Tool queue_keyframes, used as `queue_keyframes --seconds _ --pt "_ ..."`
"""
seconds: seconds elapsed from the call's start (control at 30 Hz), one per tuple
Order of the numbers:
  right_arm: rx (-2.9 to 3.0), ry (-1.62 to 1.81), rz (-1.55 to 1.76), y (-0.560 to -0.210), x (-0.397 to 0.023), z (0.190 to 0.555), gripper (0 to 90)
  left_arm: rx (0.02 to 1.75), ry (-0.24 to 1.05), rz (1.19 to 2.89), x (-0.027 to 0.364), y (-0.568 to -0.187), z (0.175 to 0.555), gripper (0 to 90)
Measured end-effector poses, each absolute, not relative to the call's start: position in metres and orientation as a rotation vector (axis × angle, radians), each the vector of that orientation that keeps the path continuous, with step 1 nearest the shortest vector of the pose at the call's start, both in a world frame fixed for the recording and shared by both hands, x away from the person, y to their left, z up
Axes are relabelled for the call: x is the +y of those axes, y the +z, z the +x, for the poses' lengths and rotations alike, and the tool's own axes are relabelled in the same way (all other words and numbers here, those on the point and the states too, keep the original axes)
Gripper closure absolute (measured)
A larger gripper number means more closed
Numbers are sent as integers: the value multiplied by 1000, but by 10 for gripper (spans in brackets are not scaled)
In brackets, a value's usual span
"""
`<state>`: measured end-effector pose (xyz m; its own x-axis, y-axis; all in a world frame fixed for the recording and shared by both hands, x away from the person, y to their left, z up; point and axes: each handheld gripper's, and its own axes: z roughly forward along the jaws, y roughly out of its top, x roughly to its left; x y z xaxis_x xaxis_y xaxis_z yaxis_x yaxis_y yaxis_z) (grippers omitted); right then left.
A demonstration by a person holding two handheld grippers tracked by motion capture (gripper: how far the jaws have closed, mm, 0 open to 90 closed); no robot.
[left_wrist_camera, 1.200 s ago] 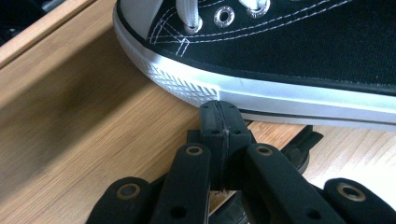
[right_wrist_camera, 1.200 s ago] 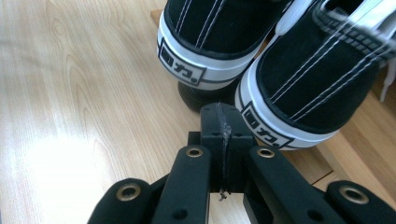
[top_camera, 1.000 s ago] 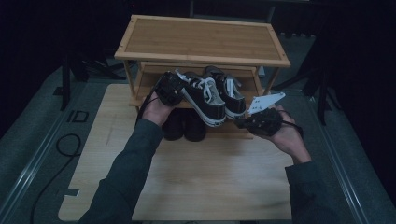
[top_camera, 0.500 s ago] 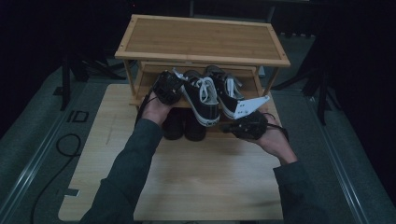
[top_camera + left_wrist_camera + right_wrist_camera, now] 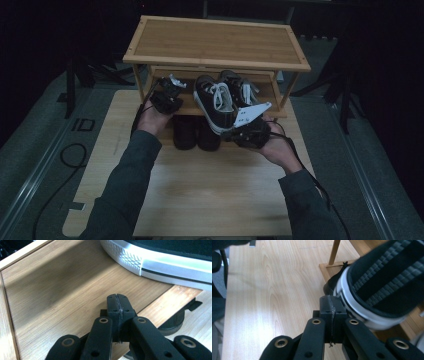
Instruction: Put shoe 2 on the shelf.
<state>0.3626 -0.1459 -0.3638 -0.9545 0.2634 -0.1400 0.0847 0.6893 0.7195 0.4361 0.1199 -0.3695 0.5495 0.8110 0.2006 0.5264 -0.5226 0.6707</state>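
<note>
Nearest me, my right gripper (image 5: 250,131) sits over the wooden board (image 5: 210,185), jaws pressed together with nothing between them; its right gripper view shows the heel of a black sneaker (image 5: 384,287) just beside the jaw tips. Whether they touch, I cannot tell. Farther on, my left gripper (image 5: 166,96) is at the shoe rack's (image 5: 215,45) lower shelf (image 5: 62,290), jaws also together and empty. The black sneaker (image 5: 215,102) rests tilted at that shelf's front, above a dark pair (image 5: 196,132) on the board.
</note>
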Motion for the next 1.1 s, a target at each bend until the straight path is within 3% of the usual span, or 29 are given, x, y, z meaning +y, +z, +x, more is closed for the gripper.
queue_keyframes --seconds 0.4,1.1 --pt "2659 1147 316 -359 -168 366 900 1093 670 2222 120 -370 434 900" --pt "2622 1257 350 -370 -132 388 900 1098 668 2221 119 -370 434 900"
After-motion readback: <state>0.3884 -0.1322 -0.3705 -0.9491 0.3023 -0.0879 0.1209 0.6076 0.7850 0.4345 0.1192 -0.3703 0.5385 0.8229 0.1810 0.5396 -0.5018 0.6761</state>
